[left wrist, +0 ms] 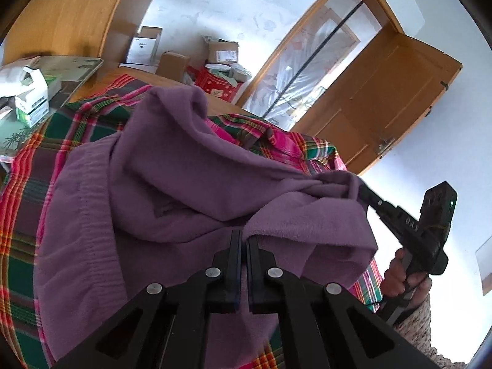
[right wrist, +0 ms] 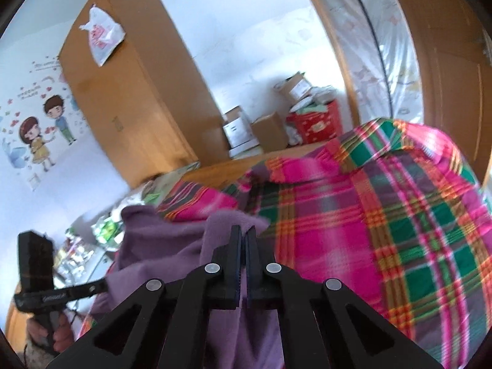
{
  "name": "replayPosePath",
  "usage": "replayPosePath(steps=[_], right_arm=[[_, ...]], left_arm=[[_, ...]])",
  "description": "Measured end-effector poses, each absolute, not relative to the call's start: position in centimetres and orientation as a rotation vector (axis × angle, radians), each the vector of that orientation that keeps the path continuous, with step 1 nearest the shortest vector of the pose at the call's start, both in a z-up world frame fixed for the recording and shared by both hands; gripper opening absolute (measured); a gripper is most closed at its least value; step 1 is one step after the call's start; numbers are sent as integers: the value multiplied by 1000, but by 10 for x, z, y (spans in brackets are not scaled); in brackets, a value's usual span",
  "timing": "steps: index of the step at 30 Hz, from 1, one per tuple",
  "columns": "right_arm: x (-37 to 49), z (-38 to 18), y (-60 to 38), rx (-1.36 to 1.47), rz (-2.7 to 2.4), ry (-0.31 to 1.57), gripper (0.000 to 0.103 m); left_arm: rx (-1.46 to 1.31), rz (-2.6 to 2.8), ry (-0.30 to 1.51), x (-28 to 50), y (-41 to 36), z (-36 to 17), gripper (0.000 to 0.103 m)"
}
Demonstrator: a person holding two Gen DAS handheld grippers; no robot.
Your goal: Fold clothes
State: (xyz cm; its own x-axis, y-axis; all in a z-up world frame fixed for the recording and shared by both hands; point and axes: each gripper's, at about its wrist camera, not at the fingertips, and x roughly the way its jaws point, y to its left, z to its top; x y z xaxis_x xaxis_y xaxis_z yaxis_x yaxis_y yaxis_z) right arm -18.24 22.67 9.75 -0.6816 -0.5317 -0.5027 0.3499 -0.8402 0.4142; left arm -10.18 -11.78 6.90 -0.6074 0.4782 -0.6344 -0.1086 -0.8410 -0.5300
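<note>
Clearly the purple garment [left wrist: 172, 178] is the centre of things: a soft, fleecy knit with a ribbed band along one edge, bunched in deep folds and lifted off the plaid bedcover [left wrist: 33, 166] beneath it. Both grippers have hold of it. The left gripper [left wrist: 244, 236] has its black jaws pressed nearly together on a fold of the purple fabric, and the right gripper [right wrist: 244, 233] is likewise clamped on a fuzzy edge of the cloth, with only a thin strip of fabric between the pads.

From the left wrist, the right gripper [left wrist: 364, 192] appears side-on, its tip buried in a gathered corner that pulls the fabric into a taut ridge, and the person's right hand [left wrist: 399, 276] grips the handle below a speckled knit sleeve [left wrist: 418, 316]. From the right wrist, the left gripper [right wrist: 104, 286] shows at lower left meeting the garment's far edge, held by the left hand [right wrist: 58, 335].

The bedcover is a thin woven plaid in pink, green, orange and maroon, rumpled in humps. Only the right view shows the cartoon wall sticker [right wrist: 40, 132] and a plastic bag [right wrist: 103, 35] atop the wooden wardrobe [right wrist: 129, 92]. Only the left view shows the open wooden door [left wrist: 378, 98] and small white-and-green cartons [left wrist: 32, 98]. Cardboard boxes [right wrist: 267, 129] and a red box [right wrist: 316, 123] sit on the floor beyond.
</note>
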Motion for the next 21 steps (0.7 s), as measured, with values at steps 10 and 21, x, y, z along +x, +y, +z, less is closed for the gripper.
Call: replayPosePath(steps=[10, 21], right_arm=[[-197, 88, 236, 895, -2528, -375, 3], [-247, 80, 244, 922, -2640, -353, 3]], left_arm=[[-1214, 2451, -685, -101, -122, 56, 2], [-1229, 2489, -740, -97, -133, 51, 2]])
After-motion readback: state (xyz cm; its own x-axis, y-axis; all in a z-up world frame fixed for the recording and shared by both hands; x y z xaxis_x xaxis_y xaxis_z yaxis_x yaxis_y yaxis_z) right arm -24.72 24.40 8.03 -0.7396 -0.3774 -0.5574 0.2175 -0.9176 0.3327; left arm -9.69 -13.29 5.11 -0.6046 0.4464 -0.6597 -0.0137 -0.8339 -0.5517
